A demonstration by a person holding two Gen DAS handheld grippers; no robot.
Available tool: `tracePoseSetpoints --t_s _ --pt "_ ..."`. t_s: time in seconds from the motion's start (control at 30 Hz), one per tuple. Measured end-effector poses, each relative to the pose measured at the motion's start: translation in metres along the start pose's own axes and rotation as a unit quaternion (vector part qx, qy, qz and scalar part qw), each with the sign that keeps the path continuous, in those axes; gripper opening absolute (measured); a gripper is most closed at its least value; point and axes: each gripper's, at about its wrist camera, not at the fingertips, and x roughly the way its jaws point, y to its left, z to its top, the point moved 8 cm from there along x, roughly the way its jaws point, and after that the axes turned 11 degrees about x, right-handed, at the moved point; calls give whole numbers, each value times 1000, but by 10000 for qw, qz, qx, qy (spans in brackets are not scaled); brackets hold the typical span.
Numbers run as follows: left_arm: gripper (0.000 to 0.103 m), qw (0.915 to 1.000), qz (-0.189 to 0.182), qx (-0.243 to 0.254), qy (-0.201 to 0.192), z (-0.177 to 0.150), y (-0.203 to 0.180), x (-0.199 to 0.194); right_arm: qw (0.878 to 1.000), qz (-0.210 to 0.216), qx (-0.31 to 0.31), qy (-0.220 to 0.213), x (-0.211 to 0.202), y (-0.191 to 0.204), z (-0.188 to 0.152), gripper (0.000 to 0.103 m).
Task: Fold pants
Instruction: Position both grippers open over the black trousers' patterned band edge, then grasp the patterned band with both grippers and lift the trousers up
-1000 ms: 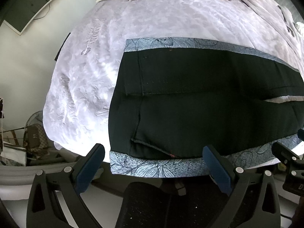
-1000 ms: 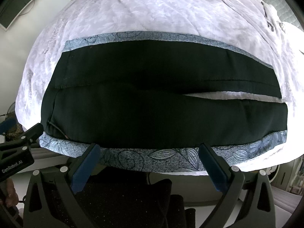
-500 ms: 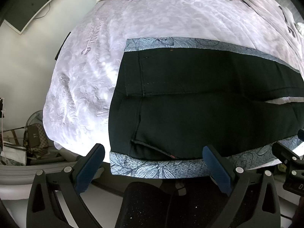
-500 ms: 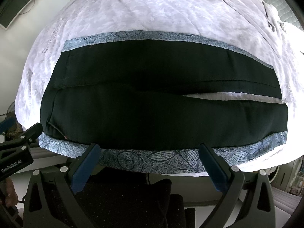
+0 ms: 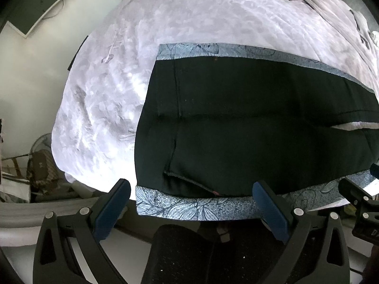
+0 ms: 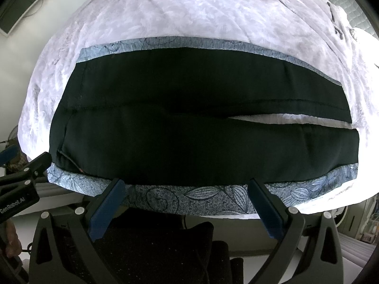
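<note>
Two grippers hover spread wide at the bottom of each frame, holding nothing: the left gripper point(image 5: 191, 200), then the right gripper point(image 6: 186, 195). Black pants point(image 6: 189, 123) with patterned blue side bands lie flat across the centre on a pale quilted bed point(image 6: 189, 16).

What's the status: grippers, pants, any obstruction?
Left gripper and right gripper open, empty, at near edge. Black pants flat, unfolded on bed. Nothing on them.
</note>
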Motion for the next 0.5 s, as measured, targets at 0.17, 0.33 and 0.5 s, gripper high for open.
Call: tracePoseSetpoints --t_s 0.17,0.33,0.5 --pt "103 9994 -178 -277 128 -7 7 11 9997 76 218 60 7 -9 -4 103" --pt "103 9988 -225 -333 277 -14 7 24 9993 14 343 143 16 -20 -12 103" --pt "103 9978 -435 -410 288 -18 3 36 9983 194 505 232 25 -26 -17 103"
